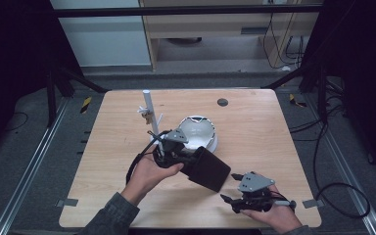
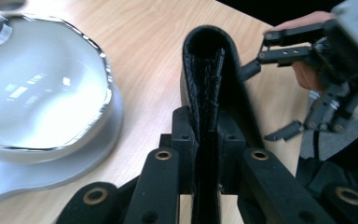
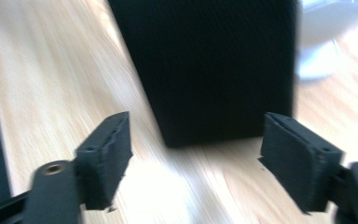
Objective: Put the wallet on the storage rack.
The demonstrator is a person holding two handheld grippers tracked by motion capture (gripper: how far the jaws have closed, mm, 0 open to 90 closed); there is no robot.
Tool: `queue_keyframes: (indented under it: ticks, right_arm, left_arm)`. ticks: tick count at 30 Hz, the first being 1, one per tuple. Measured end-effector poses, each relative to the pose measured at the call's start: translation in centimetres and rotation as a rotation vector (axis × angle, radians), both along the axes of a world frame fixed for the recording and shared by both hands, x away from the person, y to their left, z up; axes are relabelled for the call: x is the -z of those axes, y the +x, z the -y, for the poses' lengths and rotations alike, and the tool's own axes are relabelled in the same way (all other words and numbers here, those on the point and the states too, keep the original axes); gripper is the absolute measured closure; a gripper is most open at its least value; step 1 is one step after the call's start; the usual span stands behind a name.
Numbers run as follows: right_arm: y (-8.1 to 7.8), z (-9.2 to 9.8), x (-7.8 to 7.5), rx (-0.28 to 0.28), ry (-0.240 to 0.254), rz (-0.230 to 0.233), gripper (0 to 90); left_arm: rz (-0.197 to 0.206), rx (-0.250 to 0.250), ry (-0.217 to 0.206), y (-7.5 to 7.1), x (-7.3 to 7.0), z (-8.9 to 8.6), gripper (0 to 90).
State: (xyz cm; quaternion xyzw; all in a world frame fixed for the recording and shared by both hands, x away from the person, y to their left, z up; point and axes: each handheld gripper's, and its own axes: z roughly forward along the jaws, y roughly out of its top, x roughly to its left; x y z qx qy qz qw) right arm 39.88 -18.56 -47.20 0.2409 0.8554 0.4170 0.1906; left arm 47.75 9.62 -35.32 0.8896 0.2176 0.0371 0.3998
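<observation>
Left gripper point(image 1: 192, 157): black linkage jaws, brass-ringed pivot screws, grey three-cornered top plate, black trailing cable. Right gripper point(image 1: 229, 187): same build, ribbed black pads. Grey knitted sleeve point(image 1: 110, 215) behind the left gripper.

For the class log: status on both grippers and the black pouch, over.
Left gripper shut on black leather pouch, lifted off wooden table. Right gripper open, facing pouch, apart. White round magnifier lamp close behind.

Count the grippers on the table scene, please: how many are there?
2. The left gripper is near the table's middle, beside the magnifying glass, shut on one end of a black pouch. The right gripper is near the front right edge, jaws open, empty.
</observation>
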Motion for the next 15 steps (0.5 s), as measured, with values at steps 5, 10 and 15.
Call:
queue_keyframes:
  ticks: [5, 10, 15]
  right_arm:
    - [2.6, 3.0, 1.7, 0.255, 0.033, -0.091, 13.9]
    - [4.4, 4.0, 2.7, 0.384, 0.021, -0.132, 10.5]
    - [5.4, 4.2, 3.6, 0.440, 0.013, -0.172, 9.4]
  left_arm:
    - [0.032, -0.019, 0.015, 0.0, -2.5, -1.2, 80.9]
    - [0.064, -0.029, 0.036, 0.0, -4.2, -1.9, 80.9]
    - [0.085, -0.044, 0.028, 0.1, -6.0, -2.6, 80.9]
